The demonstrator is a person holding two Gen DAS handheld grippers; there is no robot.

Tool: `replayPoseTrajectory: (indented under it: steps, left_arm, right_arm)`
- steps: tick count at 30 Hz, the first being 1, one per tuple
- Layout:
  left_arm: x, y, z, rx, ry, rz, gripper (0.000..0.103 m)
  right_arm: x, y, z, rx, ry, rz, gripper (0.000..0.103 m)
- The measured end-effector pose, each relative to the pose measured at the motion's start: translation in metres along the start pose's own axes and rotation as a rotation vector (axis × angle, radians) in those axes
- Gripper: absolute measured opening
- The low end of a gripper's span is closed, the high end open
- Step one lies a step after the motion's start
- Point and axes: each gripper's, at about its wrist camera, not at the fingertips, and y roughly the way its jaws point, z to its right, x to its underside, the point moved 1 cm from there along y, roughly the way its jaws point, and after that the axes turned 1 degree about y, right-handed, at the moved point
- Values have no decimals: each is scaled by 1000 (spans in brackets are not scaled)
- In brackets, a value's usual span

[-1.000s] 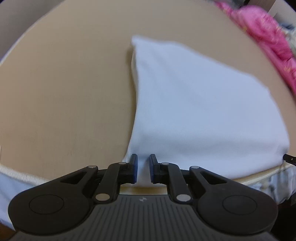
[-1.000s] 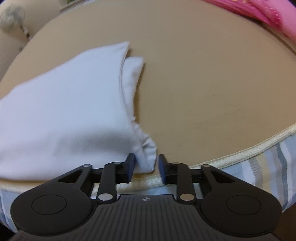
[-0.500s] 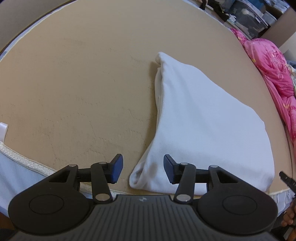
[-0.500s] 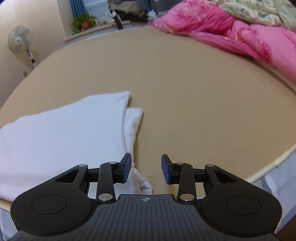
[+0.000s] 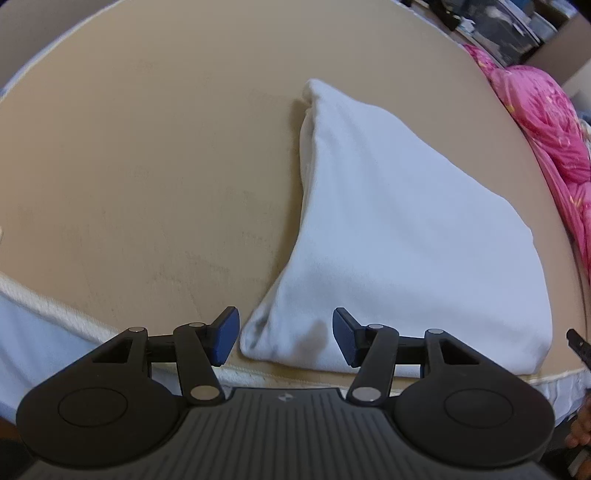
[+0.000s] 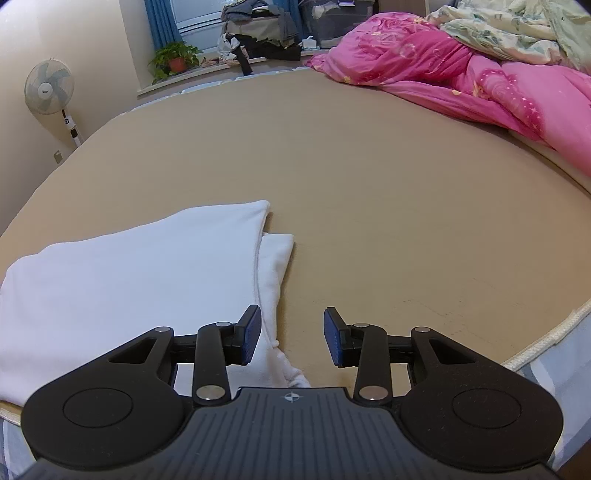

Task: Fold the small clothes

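Observation:
A white folded garment (image 5: 399, 236) lies flat on the tan mattress (image 5: 147, 166) near its front edge. In the left wrist view my left gripper (image 5: 284, 339) is open and empty, its blue pads on either side of the garment's near left corner, just above it. In the right wrist view the garment (image 6: 140, 273) fills the lower left, with a second layer showing along its right edge. My right gripper (image 6: 291, 338) is open and empty above the garment's near right corner, its left pad over the cloth.
A pink quilt (image 6: 480, 74) is heaped at the mattress's far right and shows in the left wrist view (image 5: 546, 122). A standing fan (image 6: 48, 88), a potted plant (image 6: 173, 61) and piled clothes (image 6: 258, 33) stand beyond the bed. The mattress's piped edge (image 6: 554, 328) runs close below both grippers.
Both grippers have let go of the garment's near corners, opened wide and pulled back and up. The garment now lies flat and still.

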Motion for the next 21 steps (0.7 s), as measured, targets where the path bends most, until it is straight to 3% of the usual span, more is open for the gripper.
replayPoseTrajectory:
  steps: [5,13,17,19,21]
  left_arm:
    - [5,13,0,-23,-2,-37,61]
    - [15,14,0,-16,9,6,61]
    - [20,15,3,-19,18,24,35]
    - [22,15,2,16,11,25,21]
    - [24,16,-1,40,-17,32,21]
  right_arm:
    - [0,-2,3,-11,-1,13,40]
    - [-3,1,9,-14,55,9,40]
    - [-4,-3,2,-26,20,25,40]
    - [-3,-3,1,-21,4,22,40]
    - [-3,-3,1,-22,8,22,40]
